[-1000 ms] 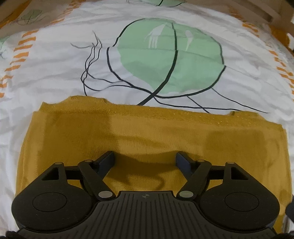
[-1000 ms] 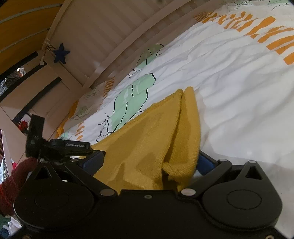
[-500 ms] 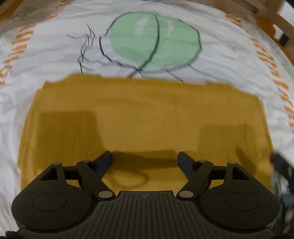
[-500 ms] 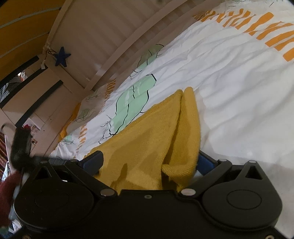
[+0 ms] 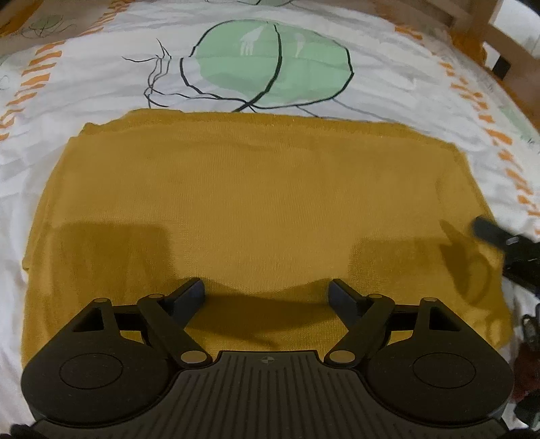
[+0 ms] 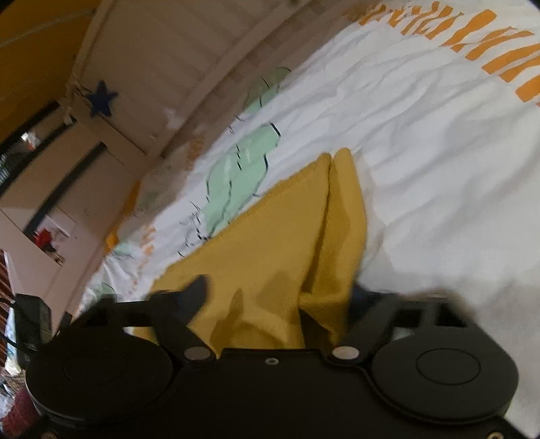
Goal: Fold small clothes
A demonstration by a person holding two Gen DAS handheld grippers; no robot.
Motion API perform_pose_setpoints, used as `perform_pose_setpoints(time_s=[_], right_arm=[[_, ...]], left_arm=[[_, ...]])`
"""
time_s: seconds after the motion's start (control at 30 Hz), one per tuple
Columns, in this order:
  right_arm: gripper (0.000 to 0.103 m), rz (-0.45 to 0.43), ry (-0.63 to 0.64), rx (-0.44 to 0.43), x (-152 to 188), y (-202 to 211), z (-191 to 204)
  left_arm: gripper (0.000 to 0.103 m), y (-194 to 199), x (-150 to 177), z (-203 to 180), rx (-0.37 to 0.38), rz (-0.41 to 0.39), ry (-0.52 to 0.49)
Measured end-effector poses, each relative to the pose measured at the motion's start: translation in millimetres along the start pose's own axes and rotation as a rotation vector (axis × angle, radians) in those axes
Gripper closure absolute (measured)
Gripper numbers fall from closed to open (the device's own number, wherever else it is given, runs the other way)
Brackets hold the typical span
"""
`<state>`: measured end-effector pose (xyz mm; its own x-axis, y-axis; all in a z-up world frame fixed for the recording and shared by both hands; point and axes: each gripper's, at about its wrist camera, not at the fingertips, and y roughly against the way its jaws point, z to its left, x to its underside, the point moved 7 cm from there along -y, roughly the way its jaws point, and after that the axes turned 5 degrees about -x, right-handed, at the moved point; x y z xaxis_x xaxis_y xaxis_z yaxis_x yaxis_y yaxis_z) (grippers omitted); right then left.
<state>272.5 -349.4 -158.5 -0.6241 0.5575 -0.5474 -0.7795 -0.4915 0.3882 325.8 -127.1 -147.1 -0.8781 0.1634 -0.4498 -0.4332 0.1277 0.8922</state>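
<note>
A mustard-yellow knit garment [image 5: 256, 202] lies folded flat as a wide rectangle on the white printed bed sheet [image 5: 101, 77]. My left gripper [image 5: 266, 293] is open and empty, hovering over the garment's near edge. In the right wrist view the same garment [image 6: 270, 243] shows with its right side folded into a raised ridge. My right gripper [image 6: 280, 297] is open, its fingers on either side of that folded edge; the right finger is partly hidden by cloth. The right gripper also shows in the left wrist view [image 5: 499, 236] at the garment's right side.
The sheet has a green leaf print [image 5: 273, 64] and orange dashes [image 5: 489, 111]. A wooden bed frame [image 5: 489, 30] runs along the far right. A slatted rail with a blue star [image 6: 101, 101] stands beyond the bed in the right wrist view.
The left gripper pulled back and up, so more of the garment shows. The right gripper shifted and tilted slightly at the folded edge; its view is blurred. Both stay open.
</note>
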Motion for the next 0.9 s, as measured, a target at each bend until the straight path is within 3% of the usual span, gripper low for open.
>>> perform_pose_setpoints(time_s=[0.03,0.1,0.2,0.57,0.77,0.9], right_arm=[[0.045,0.016,-0.002,0.012,1.4,-1.3,0.1],[0.062,0.05,-0.002,0.029,4.9,-4.6,0.6],[0.07,0.066,0.015,0.067,8.0,-6.8,5.6],[0.072,0.104,0.111,0.25,-5.3,-14.0,49.3],[0.073,0.133,0.173,0.281,-5.4,-28.7,84.1],[0.074,0.145,0.194,0.274,-0.2,-43.3,106.3]], left_arm=[[0.024,3.0,0.7,3.1,0.003,-0.005,0.008],[0.024,9.7,2.2,12.7,0.005,-0.016,0.021],[0.024,19.5,2.0,33.5,0.002,-0.034,0.055],[0.024,49.7,-7.4,142.2,-0.07,-0.105,0.195],[0.024,35.9,-10.3,183.0,-0.1,-0.102,0.202],[0.024,27.5,-7.3,194.5,-0.071,-0.111,0.211]])
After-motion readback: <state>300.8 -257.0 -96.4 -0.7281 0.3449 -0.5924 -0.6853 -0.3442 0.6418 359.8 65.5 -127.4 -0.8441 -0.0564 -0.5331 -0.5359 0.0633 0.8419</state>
